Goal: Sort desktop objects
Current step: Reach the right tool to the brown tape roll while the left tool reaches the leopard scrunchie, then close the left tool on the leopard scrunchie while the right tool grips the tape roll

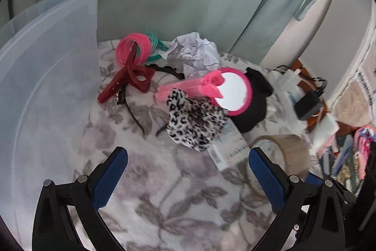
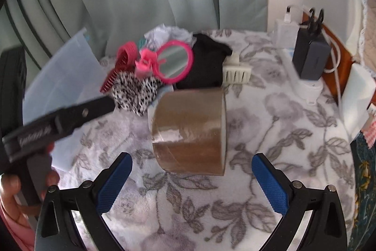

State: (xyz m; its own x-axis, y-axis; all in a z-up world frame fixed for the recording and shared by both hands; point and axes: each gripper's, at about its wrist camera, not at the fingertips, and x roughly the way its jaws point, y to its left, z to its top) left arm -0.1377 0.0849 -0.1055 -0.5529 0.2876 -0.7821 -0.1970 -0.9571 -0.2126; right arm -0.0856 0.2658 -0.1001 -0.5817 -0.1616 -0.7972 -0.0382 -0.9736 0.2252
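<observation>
A pile of small items lies on the floral cloth: a leopard scrunchie (image 1: 196, 122), a pink hand mirror (image 1: 231, 91), a dark red claw clip (image 1: 131, 77), pink bangles (image 1: 134, 49), crumpled paper (image 1: 195, 52) and a black cloth (image 1: 255, 102). My left gripper (image 1: 188, 161) is open and empty, just short of the scrunchie. A brown tape roll (image 2: 190, 131) stands in front of my right gripper (image 2: 191, 165), which is open and empty with the roll between its fingers' line. The mirror (image 2: 174, 61) and scrunchie (image 2: 135, 93) lie beyond it.
A translucent plastic bin (image 1: 47, 86) stands at the left. A white comb (image 2: 236, 72), a power strip with chargers (image 2: 307, 55) and cables lie at the right. A small white box (image 1: 228, 149) lies under the scrunchie. Green curtains hang behind.
</observation>
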